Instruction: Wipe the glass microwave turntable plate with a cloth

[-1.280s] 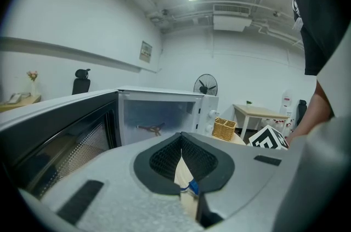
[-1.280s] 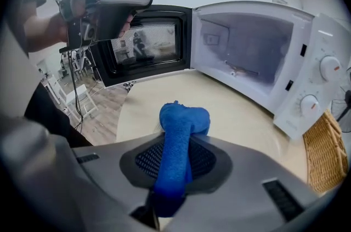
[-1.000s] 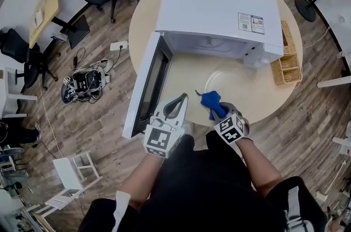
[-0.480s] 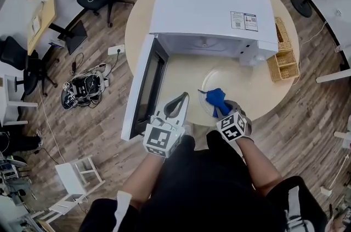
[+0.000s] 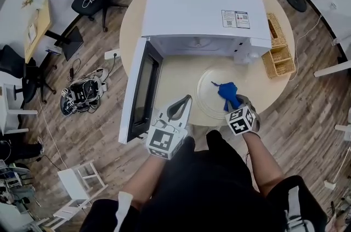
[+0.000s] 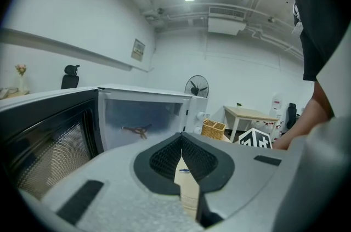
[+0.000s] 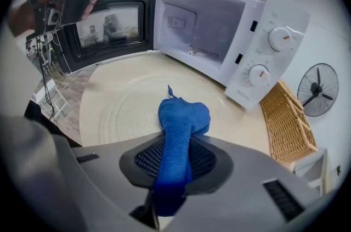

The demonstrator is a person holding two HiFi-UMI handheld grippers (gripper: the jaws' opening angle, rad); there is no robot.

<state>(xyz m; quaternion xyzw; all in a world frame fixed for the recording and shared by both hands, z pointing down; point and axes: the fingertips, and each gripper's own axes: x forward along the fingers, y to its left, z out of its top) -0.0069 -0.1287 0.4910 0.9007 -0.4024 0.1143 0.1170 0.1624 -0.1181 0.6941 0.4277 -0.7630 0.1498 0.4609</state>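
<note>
Right tool [image 7: 174, 168] pinches the blue cloth [image 7: 184, 116] over the glass turntable plate [image 7: 123, 107], which lies in front of the microwave [image 5: 197, 6]. Wiping looks underway, unfinished. Left tool [image 6: 181, 170] is pressed together, empty.

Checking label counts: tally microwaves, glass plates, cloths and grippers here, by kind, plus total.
microwave: 1
glass turntable plate: 1
blue cloth: 1
grippers: 2, left gripper and right gripper
Total: 5
</note>
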